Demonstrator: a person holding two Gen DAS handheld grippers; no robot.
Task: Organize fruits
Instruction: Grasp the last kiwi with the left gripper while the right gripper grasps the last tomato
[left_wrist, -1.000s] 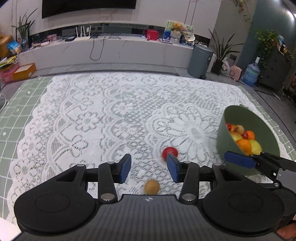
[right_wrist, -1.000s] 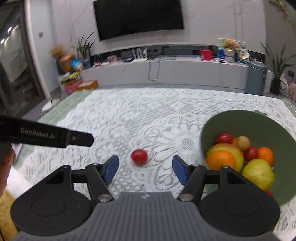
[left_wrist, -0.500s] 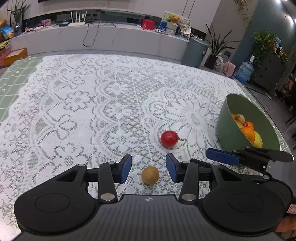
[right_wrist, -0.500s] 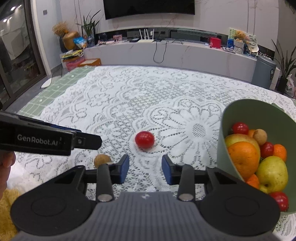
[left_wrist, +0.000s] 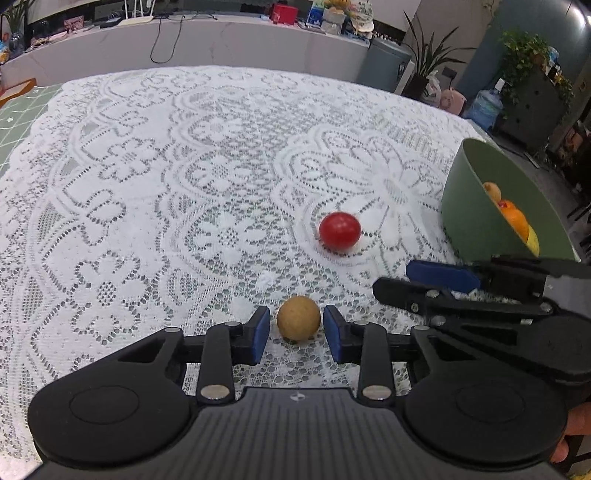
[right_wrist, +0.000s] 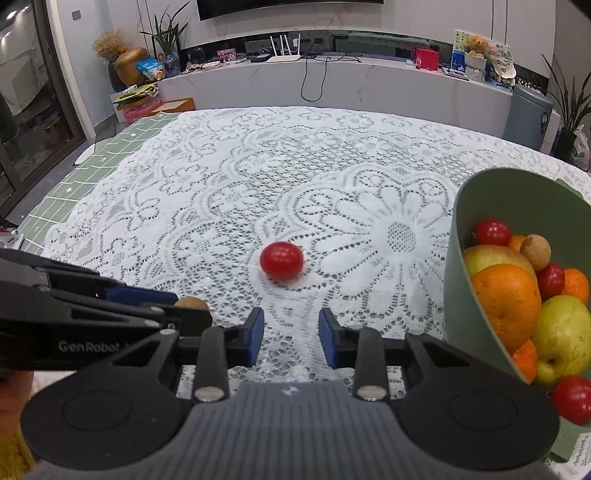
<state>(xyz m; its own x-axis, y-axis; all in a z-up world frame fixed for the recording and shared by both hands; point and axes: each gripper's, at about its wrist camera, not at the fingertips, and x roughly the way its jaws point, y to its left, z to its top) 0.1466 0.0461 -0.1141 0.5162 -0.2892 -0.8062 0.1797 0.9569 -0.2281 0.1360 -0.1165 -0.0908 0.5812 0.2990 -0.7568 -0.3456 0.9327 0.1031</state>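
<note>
- The left gripper (left_wrist: 295, 334) sits low on the lace tablecloth (left_wrist: 184, 184), its blue pads either side of a small tan round fruit (left_wrist: 298, 318), a longan by the look of it. A sliver of gap shows on each side, so the fingers are released, not gripping.
- The right gripper (right_wrist: 291, 334) hovers just right of it, fingers spread and empty, lined up on the cherry tomato (right_wrist: 282, 260) that lies a little farther out on the cloth.
- The green bowl (right_wrist: 456, 280) stands at the right, loaded: orange (right_wrist: 506, 301), pale green apple (right_wrist: 563, 332), more cherry tomatoes.
- My read of the step: close on the tan fruit. Doing it well likely means keeping the pads level with its widest part and squeezing gently, because a round, smooth fruit could pop forward out of a hard or high pinch.
- I'd also watch the two grippers; they sit close together, and the lift toward the bowl probably has to pass over the right one.
- The left wrist view gives the clean look at fruit between pads; in the right wrist view the left gripper's body hides nearly all of that fruit.
- The right wrist view looks straight into the bowl; the left view catches mostly its outer wall and a slice of fruit.
</note>
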